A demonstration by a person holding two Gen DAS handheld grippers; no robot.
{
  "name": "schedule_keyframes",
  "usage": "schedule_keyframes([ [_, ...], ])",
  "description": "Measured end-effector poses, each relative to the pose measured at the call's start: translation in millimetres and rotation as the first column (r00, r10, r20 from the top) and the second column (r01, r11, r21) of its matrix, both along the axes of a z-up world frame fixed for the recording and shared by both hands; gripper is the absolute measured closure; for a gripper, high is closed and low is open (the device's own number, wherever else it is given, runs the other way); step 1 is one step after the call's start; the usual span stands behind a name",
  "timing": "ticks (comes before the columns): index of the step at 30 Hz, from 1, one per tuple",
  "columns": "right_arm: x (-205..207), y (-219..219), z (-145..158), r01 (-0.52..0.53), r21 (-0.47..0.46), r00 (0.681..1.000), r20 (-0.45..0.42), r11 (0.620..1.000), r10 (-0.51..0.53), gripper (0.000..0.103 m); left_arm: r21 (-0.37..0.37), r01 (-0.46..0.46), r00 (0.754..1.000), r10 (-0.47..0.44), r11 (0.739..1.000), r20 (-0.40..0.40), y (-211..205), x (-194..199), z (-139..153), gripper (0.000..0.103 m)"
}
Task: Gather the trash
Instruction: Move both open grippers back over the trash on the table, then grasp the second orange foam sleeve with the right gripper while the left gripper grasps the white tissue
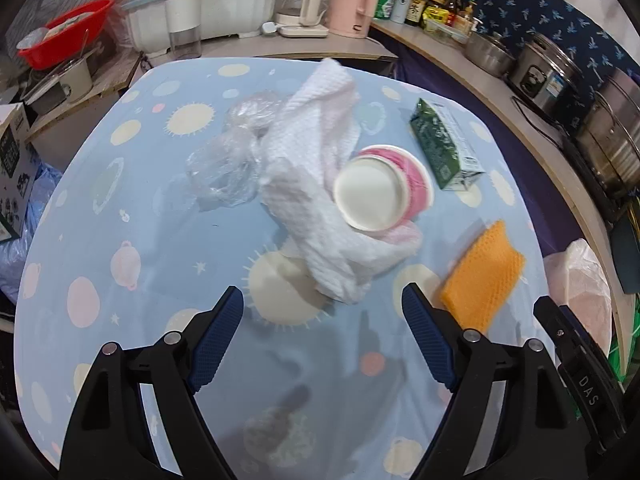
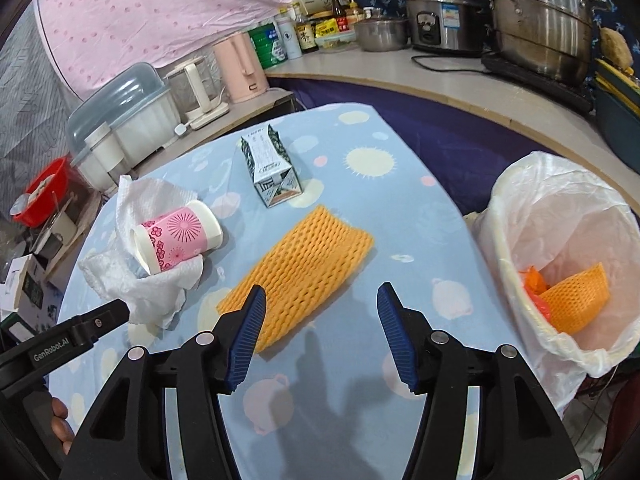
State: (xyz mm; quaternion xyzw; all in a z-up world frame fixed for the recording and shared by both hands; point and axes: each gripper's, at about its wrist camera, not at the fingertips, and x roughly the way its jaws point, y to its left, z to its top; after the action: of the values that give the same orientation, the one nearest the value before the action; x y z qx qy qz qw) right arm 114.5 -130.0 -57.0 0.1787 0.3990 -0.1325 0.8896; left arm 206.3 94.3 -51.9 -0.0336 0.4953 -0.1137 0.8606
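Both empty and open: left tool toward crumpled white paper towel, right tool squarely over orange foam net sleeve.

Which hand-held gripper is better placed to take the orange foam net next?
Right hand-held gripper: open, empty, foam net just ahead, lined bin beside it. Left faces the paper towel.

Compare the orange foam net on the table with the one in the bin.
The foam net on the table lies flat on the blue tablecloth; the foam net in the bin leans tilted inside the white liner.
The table net shows whole; the bin net is partly hidden by the liner's rim and sits beside orange scraps.
Both are orange mesh foam sleeves.
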Motion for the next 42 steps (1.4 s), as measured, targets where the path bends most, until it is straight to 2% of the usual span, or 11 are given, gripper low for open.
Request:
schedule_keyframes([
  [12, 43.4, 5.0, -35.1, -0.011, 0.019, 0.997, -0.076, 1.000, 0.012, 0.046, -0.027, -0.020, 0.999, 0.019, 0.999, -0.030, 9.8, 31.8, -14.6, 0.025],
  [21, 57.6, 5.7, -50.2, -0.021, 0.032, 0.995, -0.096, 0.999, 0.024, 0.047, -0.057, -0.008, 0.999, 0.006, 0.998, -0.035, 6.2, 47.9, -22.3, 0.027],
  [24, 59.5, 5.4, -50.8, -0.029, 0.034, 0.995, -0.093, 0.999, 0.032, 0.050, -0.064, 0.009, 0.999, -0.012, 0.998, -0.044, 3.3, 51.1, -25.5, 0.040],
  [26, 61.0, 6.8, -50.9, -0.040, 0.037, 0.995, -0.088, 0.999, 0.043, 0.058, -0.072, 0.018, 0.998, -0.022, 0.997, -0.063, 1.9, 53.4, -29.3, 0.050],
  [28, 61.6, 8.5, -50.4, -0.050, 0.034, 0.995, -0.085, 0.998, 0.052, 0.063, -0.077, 0.028, 0.996, -0.034, 0.997, -0.084, 0.7, 54.8, -33.5, 0.072],
  [31, 61.2, 11.9, -48.5, -0.066, 0.034, 0.995, -0.077, 0.997, 0.069, 0.074, -0.080, 0.034, 0.994, -0.041, 0.996, -0.097, 0.5, 54.2, -36.3, 0.089],
  [32, 61.5, 12.1, -47.8, -0.070, 0.034, 0.994, -0.076, 0.997, 0.073, 0.079, -0.077, 0.034, 0.995, -0.041, 0.996, -0.092, 0.9, 52.9, -35.4, 0.091],
  [37, 57.2, 15.2, -39.8, -0.081, 0.037, 0.995, -0.061, 0.996, 0.083, 0.089, -0.081, 0.036, 0.996, -0.042, 0.996, -0.074, 4.4, 44.8, -27.9, 0.096],
  [42, 44.6, 18.8, -24.8, -0.090, 0.033, 0.995, -0.030, 0.995, 0.091, 0.090, -0.088, 0.042, 0.998, -0.046, 0.995, -0.048, 9.8, 32.2, -15.0, 0.096],
])
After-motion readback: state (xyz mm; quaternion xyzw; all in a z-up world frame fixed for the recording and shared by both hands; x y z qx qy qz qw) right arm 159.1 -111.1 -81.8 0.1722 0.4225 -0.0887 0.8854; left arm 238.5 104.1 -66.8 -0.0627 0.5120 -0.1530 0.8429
